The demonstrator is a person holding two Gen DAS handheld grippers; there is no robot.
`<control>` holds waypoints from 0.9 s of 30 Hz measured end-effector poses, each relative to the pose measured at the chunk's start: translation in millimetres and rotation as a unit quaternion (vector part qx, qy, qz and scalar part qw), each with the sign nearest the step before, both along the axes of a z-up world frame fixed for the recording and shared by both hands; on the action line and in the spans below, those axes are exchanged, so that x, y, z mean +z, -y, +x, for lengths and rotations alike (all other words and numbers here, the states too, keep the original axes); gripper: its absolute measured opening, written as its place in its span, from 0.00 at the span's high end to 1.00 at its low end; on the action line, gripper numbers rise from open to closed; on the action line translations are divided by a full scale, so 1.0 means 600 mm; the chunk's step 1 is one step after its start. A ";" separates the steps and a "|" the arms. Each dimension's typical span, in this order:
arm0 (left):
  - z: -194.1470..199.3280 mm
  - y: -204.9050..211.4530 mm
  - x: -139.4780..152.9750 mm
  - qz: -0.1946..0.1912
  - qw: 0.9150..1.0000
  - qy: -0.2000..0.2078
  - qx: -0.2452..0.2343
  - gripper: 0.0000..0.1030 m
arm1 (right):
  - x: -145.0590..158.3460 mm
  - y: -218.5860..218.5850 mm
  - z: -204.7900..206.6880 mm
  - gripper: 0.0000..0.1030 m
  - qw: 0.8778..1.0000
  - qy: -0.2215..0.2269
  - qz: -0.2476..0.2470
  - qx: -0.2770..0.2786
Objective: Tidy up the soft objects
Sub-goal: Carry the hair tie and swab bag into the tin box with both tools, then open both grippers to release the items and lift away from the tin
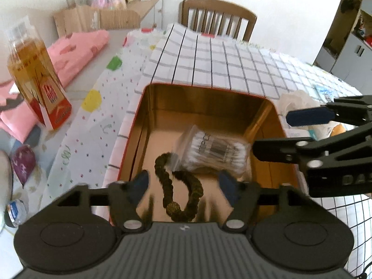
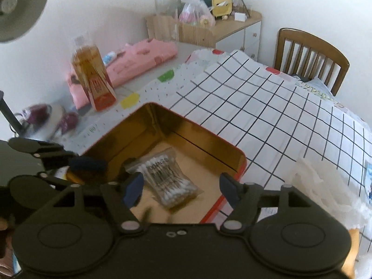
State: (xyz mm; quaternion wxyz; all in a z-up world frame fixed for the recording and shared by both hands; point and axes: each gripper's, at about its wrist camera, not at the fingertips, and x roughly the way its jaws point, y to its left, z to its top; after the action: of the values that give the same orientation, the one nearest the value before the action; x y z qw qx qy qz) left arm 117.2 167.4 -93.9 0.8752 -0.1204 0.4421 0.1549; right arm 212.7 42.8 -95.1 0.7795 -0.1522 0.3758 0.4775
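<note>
Both grippers — left [image 1: 183, 186] and right [image 2: 180, 189] — are held wide apart and grip nothing above the tin [image 1: 267, 125]. Inside it a swab bag [image 2: 167, 180] and a dark scrunchie [image 1: 179, 188] are seen — bag overlapping scrunchie.

white wall [image 2: 116, 11] | wooden chair [image 1: 218, 16] at table's far end | low wooden cabinet [image 2: 239, 30] against wall
</note>
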 end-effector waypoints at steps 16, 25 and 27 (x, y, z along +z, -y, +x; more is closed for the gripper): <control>-0.028 0.060 0.068 0.021 0.998 0.049 -0.038 0.30 | 0.065 0.150 -0.028 0.17 0.995 0.011 0.088 -0.051; -0.033 0.123 0.116 0.039 0.992 0.094 -0.079 0.20 | 0.093 0.238 -0.054 0.08 0.987 0.040 0.129 -0.086; -0.032 0.139 0.125 0.039 0.990 0.104 -0.088 0.19 | 0.095 0.256 -0.062 0.05 0.986 0.048 0.132 -0.094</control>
State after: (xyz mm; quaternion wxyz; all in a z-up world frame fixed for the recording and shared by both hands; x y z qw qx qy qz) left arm 98.2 84.2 -19.1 0.9308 -0.0623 0.3510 0.0805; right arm 175.7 -110.9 -38.2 0.8510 -0.0349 0.2846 0.4401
